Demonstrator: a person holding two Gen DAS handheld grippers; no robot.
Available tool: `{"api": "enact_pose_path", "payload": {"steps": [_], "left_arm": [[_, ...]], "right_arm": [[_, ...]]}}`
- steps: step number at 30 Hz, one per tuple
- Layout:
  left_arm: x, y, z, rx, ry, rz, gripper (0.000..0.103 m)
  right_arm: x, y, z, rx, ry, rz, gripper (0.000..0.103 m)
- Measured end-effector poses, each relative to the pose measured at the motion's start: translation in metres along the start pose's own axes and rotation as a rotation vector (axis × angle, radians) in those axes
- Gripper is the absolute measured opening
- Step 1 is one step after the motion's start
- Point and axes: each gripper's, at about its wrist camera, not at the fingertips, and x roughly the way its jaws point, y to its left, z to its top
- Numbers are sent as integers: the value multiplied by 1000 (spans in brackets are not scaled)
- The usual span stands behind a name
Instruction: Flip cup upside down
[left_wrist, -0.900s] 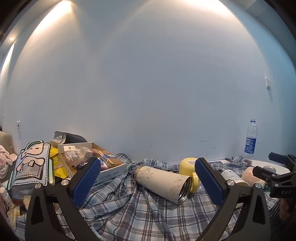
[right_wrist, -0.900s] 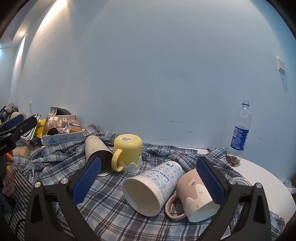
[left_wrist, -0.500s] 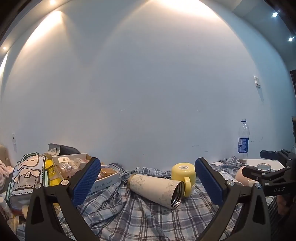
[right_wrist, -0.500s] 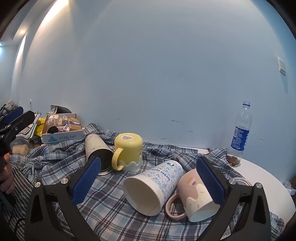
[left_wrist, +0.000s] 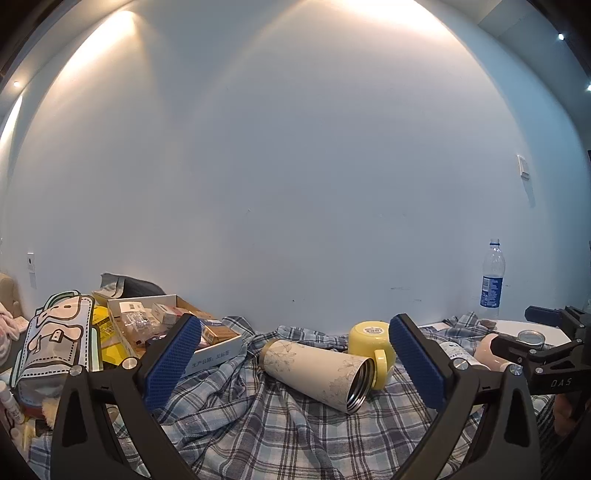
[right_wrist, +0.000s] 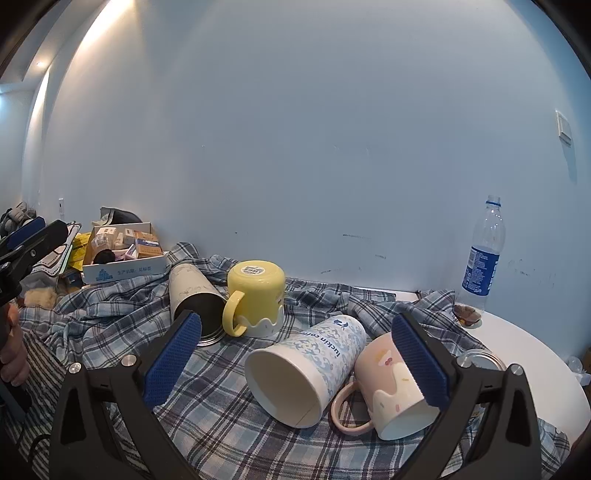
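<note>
Both tongs gape wide, holding nothing: left tongs (left_wrist: 295, 363), right tongs (right_wrist: 295, 360). The paper cup (right_wrist: 304, 369) lies sideways on the plaid cloth (right_wrist: 221, 417), right pad partly hiding the pink mug (right_wrist: 391, 397)

Home room, lived-in: plaid cloth (right_wrist: 229, 413) over white surface (right_wrist: 524, 354), mugs (right_wrist: 258, 299) lying around, box of small packets (left_wrist: 177, 328) far left, water bottle (right_wrist: 482, 254) against plain wall (right_wrist: 295, 147).
</note>
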Motion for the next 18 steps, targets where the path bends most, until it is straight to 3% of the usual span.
{"api": "enact_pose_path", "payload": {"steps": [4, 18], "left_arm": [[6, -2, 0, 10, 33, 16, 103], [2, 0, 0, -1, 13, 15, 103]], "right_arm": [[-1, 2, 0, -8, -6, -3, 103], [-4, 1, 2, -15, -17, -6, 103]]}}
